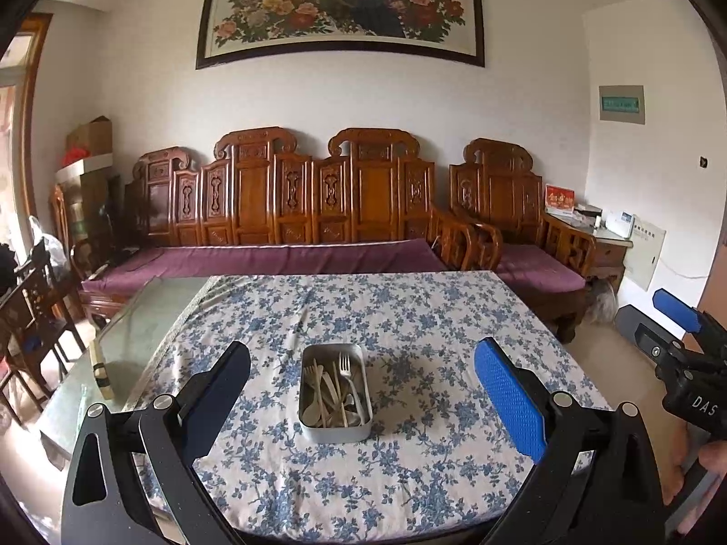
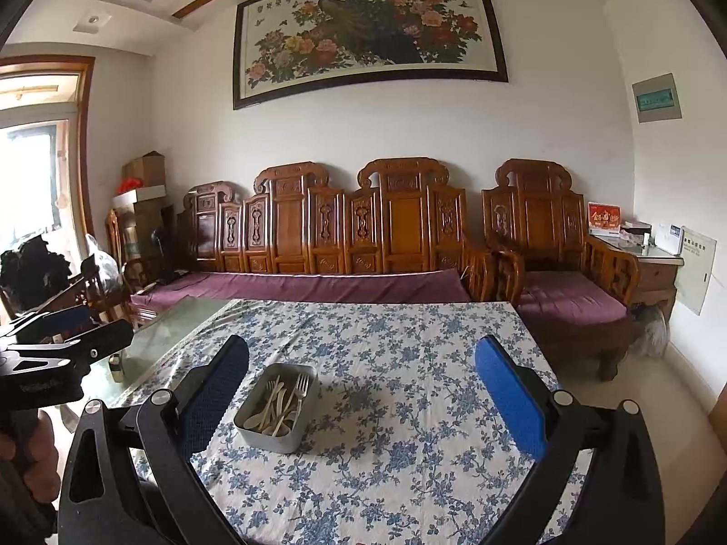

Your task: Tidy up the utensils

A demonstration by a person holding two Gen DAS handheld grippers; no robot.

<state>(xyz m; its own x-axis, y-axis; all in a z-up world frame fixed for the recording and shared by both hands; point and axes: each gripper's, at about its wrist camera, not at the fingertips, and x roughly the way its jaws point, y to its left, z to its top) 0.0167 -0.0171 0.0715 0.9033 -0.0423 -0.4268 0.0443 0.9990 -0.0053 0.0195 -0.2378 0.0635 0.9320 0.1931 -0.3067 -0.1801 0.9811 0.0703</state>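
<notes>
A metal tin (image 1: pixel 335 427) stands on the table with the blue floral cloth (image 1: pixel 409 318). It holds several utensils: a metal fork (image 1: pixel 347 370) and pale wooden forks, knives and spoons (image 1: pixel 325 397). My left gripper (image 1: pixel 363 379) is open and empty, held above the table with the tin between its fingers in view. My right gripper (image 2: pixel 363 379) is open and empty; the tin (image 2: pixel 272 431) with its utensils (image 2: pixel 281 402) lies ahead to its left. The right gripper also shows at the right edge of the left wrist view (image 1: pixel 681 345), the left gripper at the left edge of the right wrist view (image 2: pixel 59 336).
A bare glass tabletop (image 1: pixel 136 331) lies left of the cloth with a small object (image 1: pixel 101 374) on it. A carved wooden sofa with purple cushions (image 1: pixel 281 259) stands behind the table, an armchair (image 1: pixel 522 245) to the right, dark chairs (image 1: pixel 32 309) at the left.
</notes>
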